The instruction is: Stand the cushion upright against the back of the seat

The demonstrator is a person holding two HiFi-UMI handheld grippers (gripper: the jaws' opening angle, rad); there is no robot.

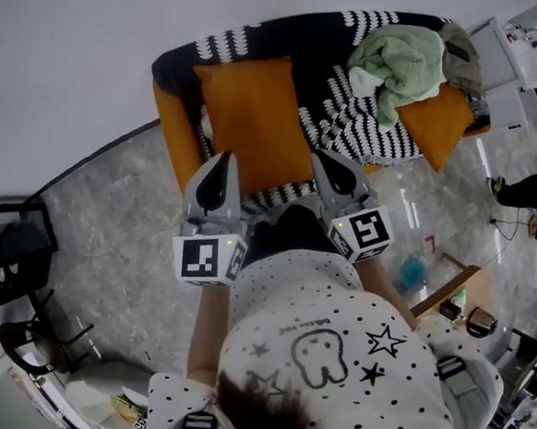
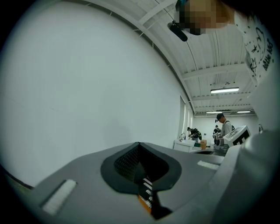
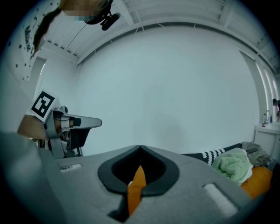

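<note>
Left gripper (image 1: pixel 220 159) is closed at the lower left corner of the orange cushion (image 1: pixel 252 118). Right gripper (image 1: pixel 322 157) pinches its lower right corner. The cushion sits upper centre on the sofa (image 1: pixel 176 124), its long axis running up the frame towards the backrest.

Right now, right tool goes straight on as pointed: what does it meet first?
Probably the orange cushion, its near corner at the tip of the right tool; height is unclear, so maybe the sofa back.
</note>
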